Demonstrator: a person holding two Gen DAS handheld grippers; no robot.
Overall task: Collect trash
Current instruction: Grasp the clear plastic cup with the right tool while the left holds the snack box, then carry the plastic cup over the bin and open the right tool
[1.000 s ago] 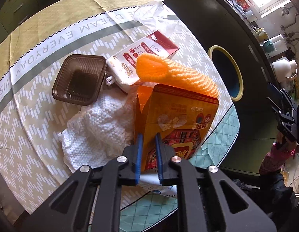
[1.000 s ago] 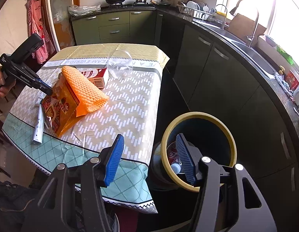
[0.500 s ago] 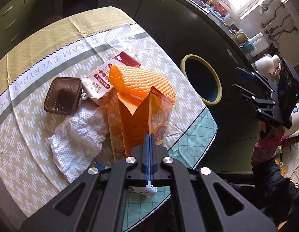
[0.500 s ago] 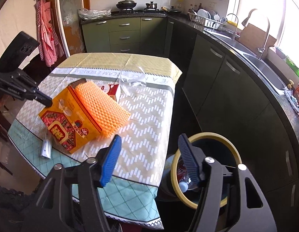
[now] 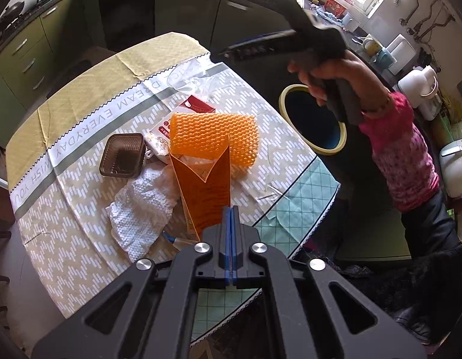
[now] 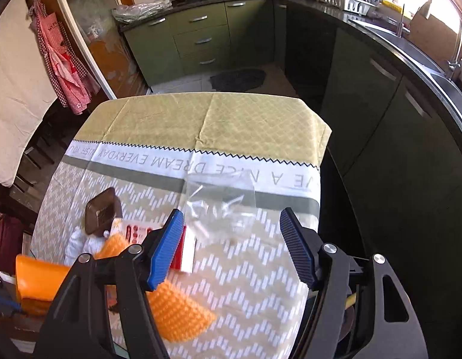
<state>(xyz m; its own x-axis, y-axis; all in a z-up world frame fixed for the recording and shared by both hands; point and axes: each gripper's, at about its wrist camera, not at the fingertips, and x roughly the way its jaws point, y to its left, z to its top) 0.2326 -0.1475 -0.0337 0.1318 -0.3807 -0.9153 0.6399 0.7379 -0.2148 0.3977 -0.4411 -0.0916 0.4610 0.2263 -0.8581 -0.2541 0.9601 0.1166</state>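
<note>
1. The left hand-held gripper (image 5: 231,224) is clamped tight on the edge of an orange cardboard snack box (image 5: 205,191), which hangs lifted and tilted over the bench (image 5: 81,179).
2. An orange foam mesh sleeve (image 5: 213,137) lies against the box's far end.
3. The right hand-held gripper (image 6: 231,248) stands wide with nothing between its blue pads (image 6: 166,248), above a clear crumpled plastic bag (image 6: 222,209) lying on the patterned tablecloth (image 6: 246,284).
4. Also on the bench: a brown plastic tray (image 5: 123,155), a white crumpled paper towel (image 5: 141,209) and a red-and-white carton (image 5: 183,116).
5. A dark round bin with a yellow rim (image 5: 316,119) stands on the floor just beside the bench.
</note>
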